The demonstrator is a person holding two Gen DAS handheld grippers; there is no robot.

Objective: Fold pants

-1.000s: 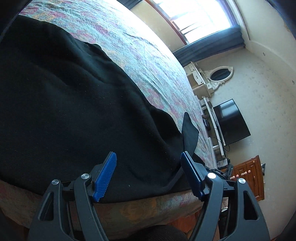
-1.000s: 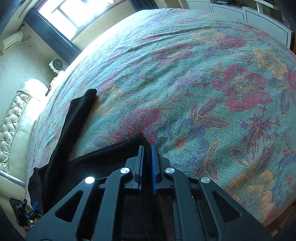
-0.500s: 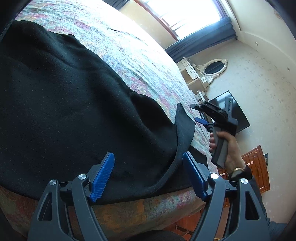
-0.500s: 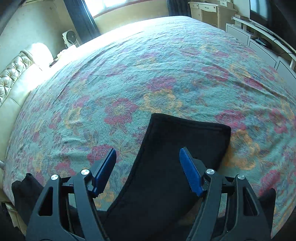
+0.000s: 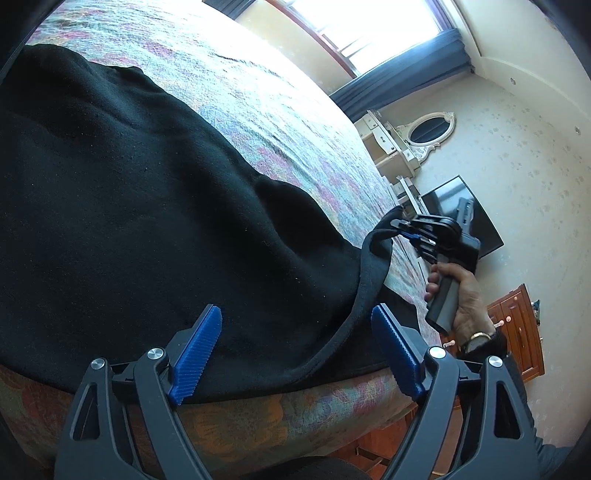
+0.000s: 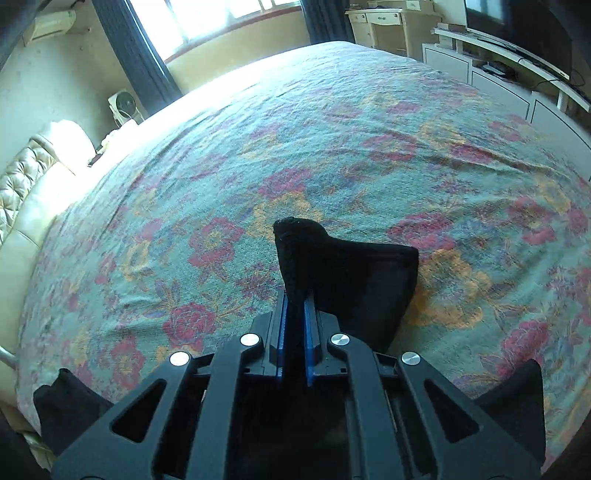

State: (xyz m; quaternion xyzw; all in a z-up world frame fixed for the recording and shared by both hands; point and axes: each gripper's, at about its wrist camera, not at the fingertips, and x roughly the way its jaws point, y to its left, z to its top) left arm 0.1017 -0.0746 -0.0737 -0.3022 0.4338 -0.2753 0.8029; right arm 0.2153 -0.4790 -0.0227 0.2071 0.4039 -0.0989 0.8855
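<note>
Black pants (image 5: 147, 221) lie spread on a floral bedspread (image 5: 258, 92) near the bed's front edge. My left gripper (image 5: 295, 314) hovers just above the near edge of the pants; its jaws are opening and the blue pads (image 5: 199, 350) press on nothing. My right gripper (image 6: 295, 295) is shut on the end of a pant leg (image 6: 351, 277), which stands up in a peak above the bedspread (image 6: 332, 147). In the left wrist view the same right gripper (image 5: 402, 229), held by a hand (image 5: 465, 295), pinches the lifted hem at the right.
The bed's front edge (image 5: 240, 421) runs under my left gripper. A padded headboard (image 6: 22, 184) is at the left, a window (image 6: 221, 22) behind. A white cabinet with a TV (image 6: 517, 22) stands right of the bed; a wooden dresser (image 5: 517, 332) is nearby.
My right gripper let go of one part of the pants, swung over to the leg end with its jaws wide, then shut on it and raised it. My left jaws spread slightly.
</note>
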